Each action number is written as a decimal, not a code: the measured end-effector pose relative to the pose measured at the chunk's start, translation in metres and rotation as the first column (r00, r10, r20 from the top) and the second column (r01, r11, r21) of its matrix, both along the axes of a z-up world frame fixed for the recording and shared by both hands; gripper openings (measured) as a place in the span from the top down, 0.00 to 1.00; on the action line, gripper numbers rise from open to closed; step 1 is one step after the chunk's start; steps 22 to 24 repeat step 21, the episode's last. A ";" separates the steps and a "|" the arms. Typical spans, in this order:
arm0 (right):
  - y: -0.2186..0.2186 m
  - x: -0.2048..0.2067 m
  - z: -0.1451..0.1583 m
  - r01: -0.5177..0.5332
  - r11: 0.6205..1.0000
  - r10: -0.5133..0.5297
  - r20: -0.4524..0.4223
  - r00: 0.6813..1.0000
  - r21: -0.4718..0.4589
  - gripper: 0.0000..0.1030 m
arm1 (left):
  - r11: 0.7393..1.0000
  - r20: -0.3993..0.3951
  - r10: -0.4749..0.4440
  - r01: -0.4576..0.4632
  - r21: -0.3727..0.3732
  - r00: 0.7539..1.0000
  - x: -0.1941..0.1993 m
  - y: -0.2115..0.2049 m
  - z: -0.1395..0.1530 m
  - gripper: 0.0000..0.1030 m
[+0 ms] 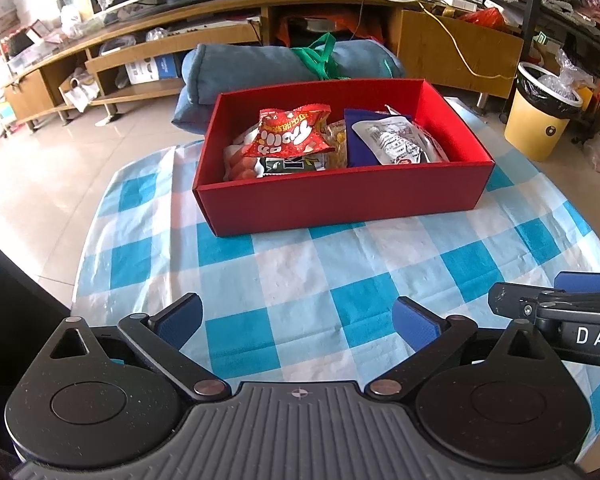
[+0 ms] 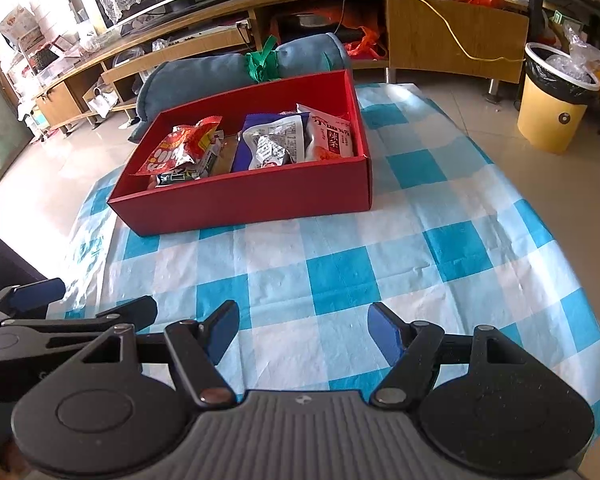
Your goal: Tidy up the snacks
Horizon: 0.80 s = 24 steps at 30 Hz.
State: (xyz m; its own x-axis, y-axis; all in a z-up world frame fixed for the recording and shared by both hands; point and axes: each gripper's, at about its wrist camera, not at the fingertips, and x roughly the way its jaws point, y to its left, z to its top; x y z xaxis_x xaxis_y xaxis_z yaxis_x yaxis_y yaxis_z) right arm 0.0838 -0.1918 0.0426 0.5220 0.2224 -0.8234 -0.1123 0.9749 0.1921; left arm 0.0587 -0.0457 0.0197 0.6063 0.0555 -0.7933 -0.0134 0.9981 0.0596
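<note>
A red box [image 1: 340, 196] [image 2: 260, 196] stands at the far side of a blue-and-white checked tablecloth [image 1: 300, 272] [image 2: 340, 272]. It holds several snack packets: a red packet [image 1: 288, 132] [image 2: 180, 148], a silver packet [image 1: 396, 140] [image 2: 276, 140], a blue packet [image 1: 358, 140] and a white and orange packet [image 2: 332, 136]. My left gripper [image 1: 300, 320] is open and empty above the near cloth. My right gripper [image 2: 304, 328] is open and empty beside it, and also shows in the left wrist view [image 1: 556, 296].
A blue rolled cushion [image 1: 260, 68] [image 2: 220, 68] with a green strap lies behind the box. A yellow bin [image 1: 540, 116] [image 2: 556, 108] stands on the floor at the right. A long wooden TV bench [image 1: 220, 32] runs along the back.
</note>
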 end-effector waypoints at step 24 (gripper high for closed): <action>0.000 -0.009 0.006 -0.013 1.000 0.013 0.016 1.000 0.019 0.35 | 1.000 0.030 0.013 -0.013 0.004 0.999 -0.011 0.002 0.005 0.01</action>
